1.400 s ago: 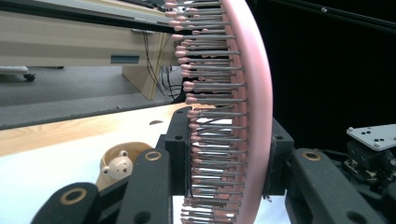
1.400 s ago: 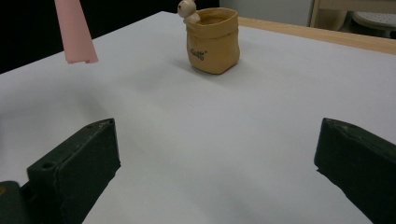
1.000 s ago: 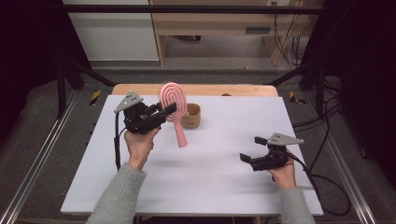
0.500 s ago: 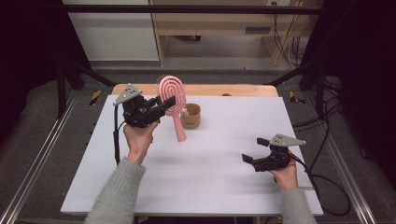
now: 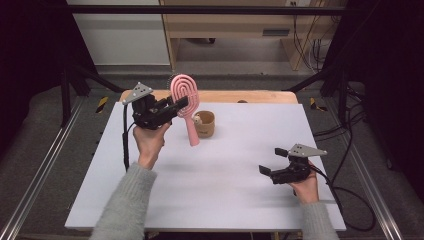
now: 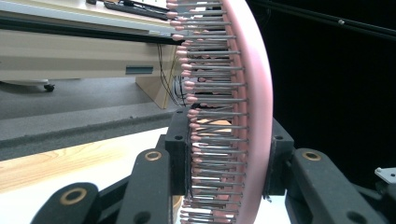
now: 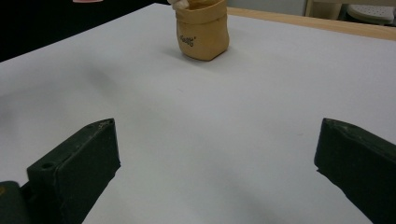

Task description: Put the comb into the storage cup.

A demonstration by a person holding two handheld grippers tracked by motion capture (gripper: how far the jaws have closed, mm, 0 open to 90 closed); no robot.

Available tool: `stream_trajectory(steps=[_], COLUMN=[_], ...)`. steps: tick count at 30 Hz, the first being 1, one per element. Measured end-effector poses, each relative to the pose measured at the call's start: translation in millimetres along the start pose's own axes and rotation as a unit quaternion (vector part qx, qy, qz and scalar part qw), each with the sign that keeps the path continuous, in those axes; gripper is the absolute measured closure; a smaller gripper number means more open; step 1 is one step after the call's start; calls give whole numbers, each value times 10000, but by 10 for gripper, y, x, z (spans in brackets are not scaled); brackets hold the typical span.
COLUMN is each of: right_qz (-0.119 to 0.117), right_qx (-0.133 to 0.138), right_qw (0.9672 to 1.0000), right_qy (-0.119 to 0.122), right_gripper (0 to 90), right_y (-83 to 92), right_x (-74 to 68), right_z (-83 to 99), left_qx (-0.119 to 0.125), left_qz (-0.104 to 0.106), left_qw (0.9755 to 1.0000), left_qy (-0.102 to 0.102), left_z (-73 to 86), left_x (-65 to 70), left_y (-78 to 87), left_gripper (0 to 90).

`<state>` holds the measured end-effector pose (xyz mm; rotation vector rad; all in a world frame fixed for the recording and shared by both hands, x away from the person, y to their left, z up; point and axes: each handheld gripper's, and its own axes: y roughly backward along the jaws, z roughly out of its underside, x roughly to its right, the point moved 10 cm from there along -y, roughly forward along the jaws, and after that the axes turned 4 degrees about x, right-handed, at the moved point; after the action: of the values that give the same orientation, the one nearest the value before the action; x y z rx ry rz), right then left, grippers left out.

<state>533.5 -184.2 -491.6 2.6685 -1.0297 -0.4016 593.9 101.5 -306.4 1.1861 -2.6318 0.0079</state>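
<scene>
A pink hairbrush (image 5: 184, 102) hangs above the white table (image 5: 225, 180), head up and handle slanting down. My left gripper (image 5: 181, 104) is shut on its bristled head; in the left gripper view the pads clamp the pink hairbrush (image 6: 252, 121) from both sides, bristles facing left. Just right of the brush handle a small tan pouch (image 5: 204, 124) stands on the table; the same tan pouch (image 7: 202, 29) shows far ahead in the right gripper view. My right gripper (image 5: 270, 161) rests low at the table's right, jaws wide apart with nothing between them.
A wooden board (image 5: 250, 96) runs along the table's far edge. Black frame posts and cables (image 5: 345, 135) stand at the right side. A light wooden bench (image 5: 235, 30) sits beyond the table.
The left hand has lifted the brush slightly and drawn it left, its head now more upright. The right gripper has stayed where it was.
</scene>
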Motion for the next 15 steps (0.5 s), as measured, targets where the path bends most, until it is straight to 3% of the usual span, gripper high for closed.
stream_trajectory(steps=[15], right_qz=[-6], right_qx=[28], right_qw=[10000], right_qy=[-25], right_gripper=[4], right_y=[7], right_x=[0], right_z=[-9], left_qx=[-26], left_qz=[-19], left_qw=[10000], left_qy=[-27], left_z=[-57], left_x=[-7], left_y=[-159], left_gripper=[628])
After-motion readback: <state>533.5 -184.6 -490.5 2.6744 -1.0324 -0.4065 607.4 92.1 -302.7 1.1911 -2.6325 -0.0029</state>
